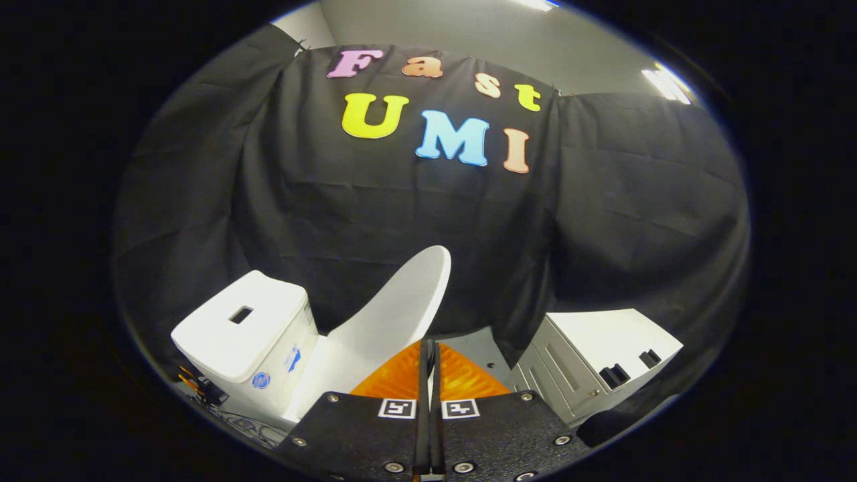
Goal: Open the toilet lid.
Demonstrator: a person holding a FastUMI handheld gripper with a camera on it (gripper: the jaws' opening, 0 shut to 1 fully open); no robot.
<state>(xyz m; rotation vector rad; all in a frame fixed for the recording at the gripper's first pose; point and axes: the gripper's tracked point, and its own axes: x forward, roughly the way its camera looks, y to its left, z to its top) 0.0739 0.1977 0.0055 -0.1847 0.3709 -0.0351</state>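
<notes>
Your gripper (pixel 428 361) has its orange fingers (pixel 395 378) pressed together with nothing between them, just a thin seam. Just beyond their tips stands the toilet lid (pixel 395 311), raised and tilted, its long axis running up from the hinge toward the black cloth, free end uppermost. Beside it sits the cistern (pixel 251 328), and a white cabinet (pixel 596 361) stands on the other side. You look near the finish; next, likely only a nudge back until the lid rests.

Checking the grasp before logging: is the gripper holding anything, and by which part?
Nothing is held. The gripper has its orange ribbed fingers shut together on nothing, beside the raised white plastic toilet lid.
</notes>
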